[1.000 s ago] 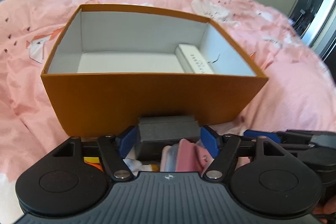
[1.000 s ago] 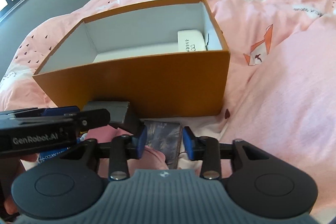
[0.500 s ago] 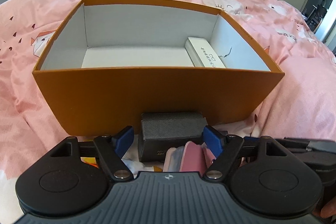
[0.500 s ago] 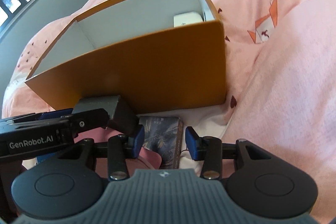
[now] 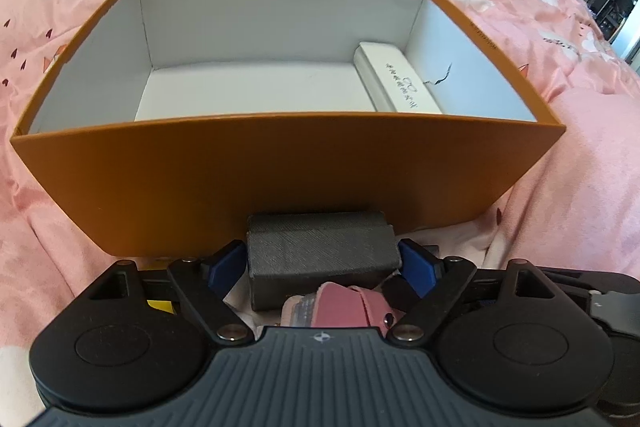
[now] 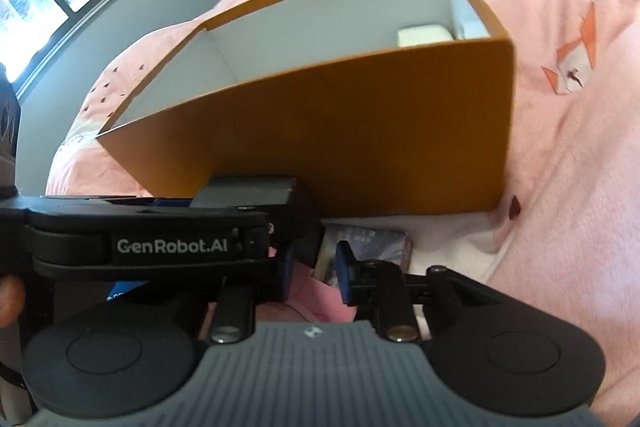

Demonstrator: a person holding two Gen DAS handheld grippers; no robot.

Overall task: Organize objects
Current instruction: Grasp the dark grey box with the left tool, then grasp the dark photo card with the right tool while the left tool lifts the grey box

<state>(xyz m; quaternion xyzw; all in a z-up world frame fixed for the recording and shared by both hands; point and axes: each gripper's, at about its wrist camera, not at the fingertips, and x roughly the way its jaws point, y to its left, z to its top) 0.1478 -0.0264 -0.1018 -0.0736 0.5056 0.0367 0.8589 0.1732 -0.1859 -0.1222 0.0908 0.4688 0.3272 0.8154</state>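
Left wrist view: the left gripper (image 5: pixel 323 265) tilts down, its jaws opening around a dark grey block (image 5: pixel 320 251), pads just clear of it, before the orange box (image 5: pixel 280 179) holding a white case (image 5: pixel 396 77). Right wrist view: the right gripper (image 6: pixel 316 273) tilts down, its jaws closing over pink fabric (image 6: pixel 316 301), no grip visible, beside a patterned packet (image 6: pixel 368 247).

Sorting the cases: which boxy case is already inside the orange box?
The white case, lying along the orange box's right wall; the dark grey case sits outside.

Open orange box (image 5: pixel 280 183) on pink bedding, white case (image 5: pixel 396 77) inside, dark grey block (image 5: pixel 320 253) against its front
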